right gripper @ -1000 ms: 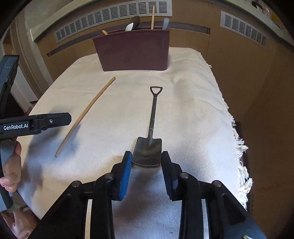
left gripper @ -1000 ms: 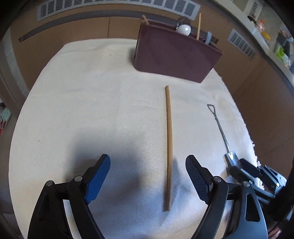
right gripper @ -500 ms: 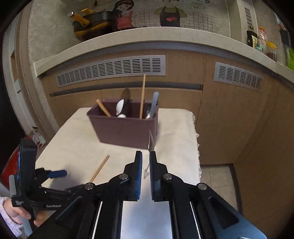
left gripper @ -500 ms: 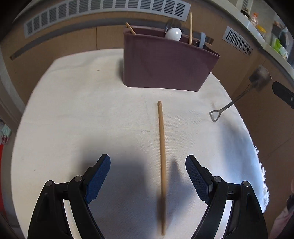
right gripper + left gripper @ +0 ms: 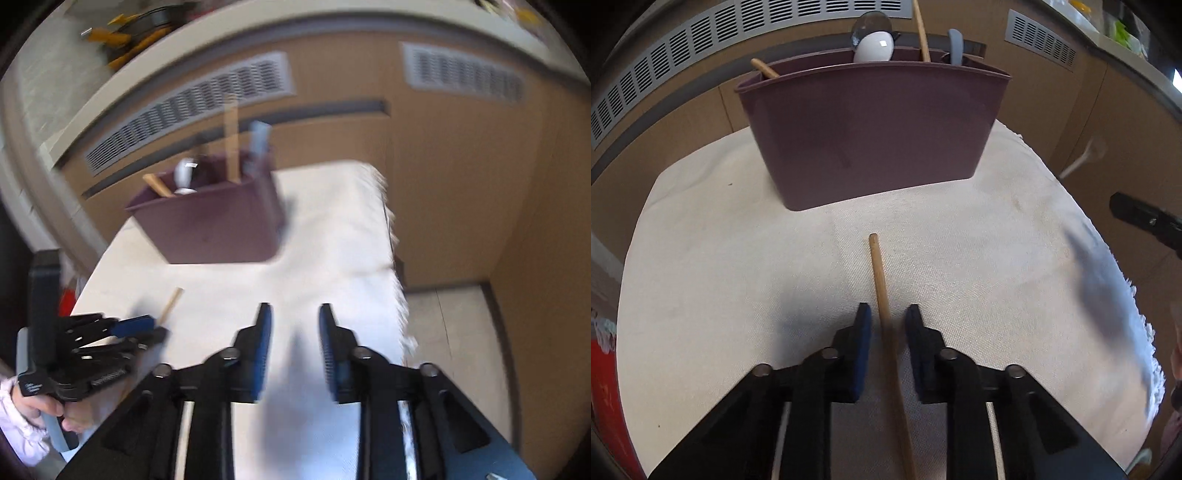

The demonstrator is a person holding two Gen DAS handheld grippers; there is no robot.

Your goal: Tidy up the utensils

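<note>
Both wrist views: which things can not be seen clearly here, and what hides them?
- Stick, left wrist view: its near end is cut off by the bottom edge, and the closing jaws of the left gripper stand beside it; contact is unclear.
- Holder, left wrist view: its front wall hides the lower parts of the utensils inside.
- Right wrist view: motion blur smears the holder; the right gripper has nothing visible between its opening jaws.
</note>
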